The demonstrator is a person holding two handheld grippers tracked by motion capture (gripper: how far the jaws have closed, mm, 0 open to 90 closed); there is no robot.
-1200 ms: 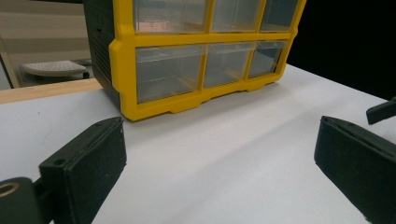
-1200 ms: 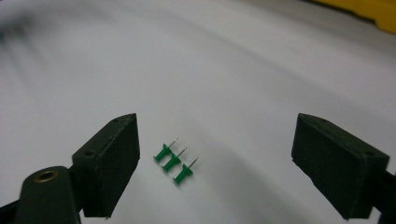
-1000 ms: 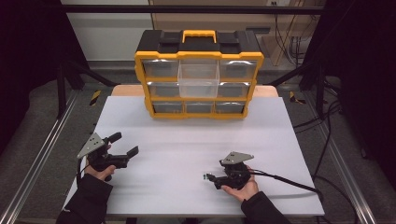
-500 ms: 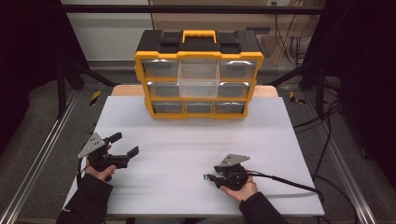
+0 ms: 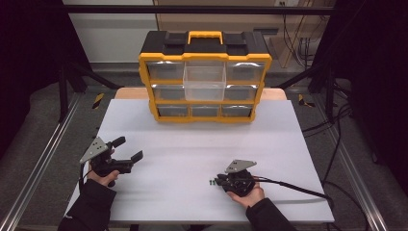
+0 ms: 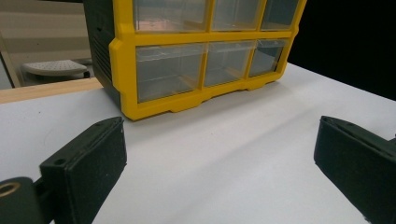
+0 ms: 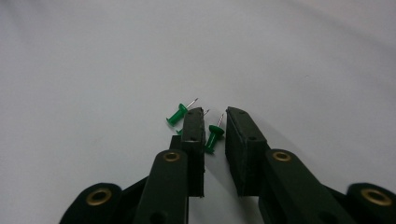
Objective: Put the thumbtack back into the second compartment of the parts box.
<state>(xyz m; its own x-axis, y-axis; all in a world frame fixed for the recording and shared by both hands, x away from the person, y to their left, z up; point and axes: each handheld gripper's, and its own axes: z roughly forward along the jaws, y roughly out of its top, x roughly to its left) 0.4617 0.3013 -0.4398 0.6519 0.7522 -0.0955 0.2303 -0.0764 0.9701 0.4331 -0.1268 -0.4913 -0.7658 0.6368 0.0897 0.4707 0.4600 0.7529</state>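
Near right on the white tabletop [image 5: 202,144], the right gripper [image 7: 215,128] has just been closing its fingers, now narrow, around a green pushpin [image 7: 213,135]; the left gripper's [image 6: 219,154] fingers stand wide.

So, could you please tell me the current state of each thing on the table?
Yellow-and-black plastic drawer organiser: upright, top-middle clear drawer pulled out.
Green plastic push pins: lying on the white table, one between the right jaws.
Left hand-held gripper: open, empty.
Right hand-held gripper: jaws just closing, pin not clamped.
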